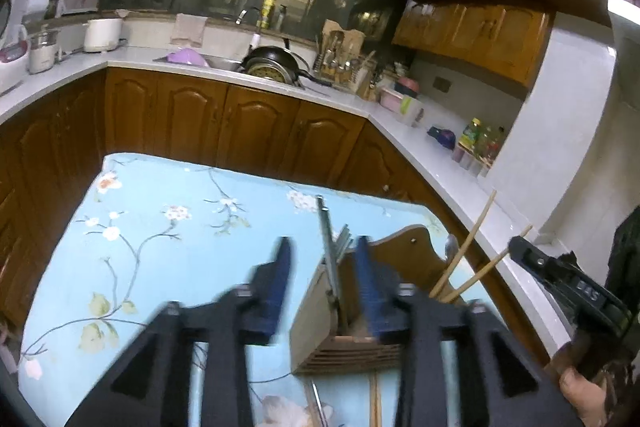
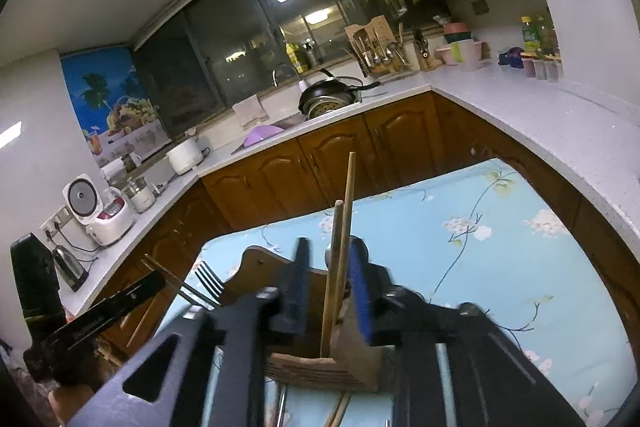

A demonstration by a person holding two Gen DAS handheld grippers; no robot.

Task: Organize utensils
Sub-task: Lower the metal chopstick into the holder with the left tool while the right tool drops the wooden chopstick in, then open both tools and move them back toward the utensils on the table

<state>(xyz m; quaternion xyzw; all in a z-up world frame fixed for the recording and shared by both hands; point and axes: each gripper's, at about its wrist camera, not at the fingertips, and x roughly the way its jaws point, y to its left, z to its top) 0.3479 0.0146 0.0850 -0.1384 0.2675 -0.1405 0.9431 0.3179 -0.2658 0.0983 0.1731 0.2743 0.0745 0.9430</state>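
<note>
A wooden utensil holder (image 1: 320, 323) stands on the table with the blue floral cloth (image 1: 168, 227). Metal utensils (image 1: 327, 247) and a pair of wooden chopsticks (image 1: 466, 255) stand in it. My left gripper (image 1: 324, 259) hovers open over the holder, its fingers on either side of the metal utensils. My right gripper (image 2: 328, 267) hovers open over the same holder (image 2: 320, 363), its fingers either side of the two upright chopsticks (image 2: 340, 251) without pressing them. A fork (image 2: 210, 285) sticks out of the holder's left part. More chopsticks (image 1: 374, 403) lie on the cloth below the holder.
A white countertop (image 1: 436, 155) over brown cabinets (image 1: 224, 123) wraps around the table. It carries a sink with a black pan (image 1: 276, 63), a second utensil rack (image 1: 340, 59), bottles (image 1: 480, 143), a rice cooker (image 2: 102, 211) and a kettle (image 2: 70, 267).
</note>
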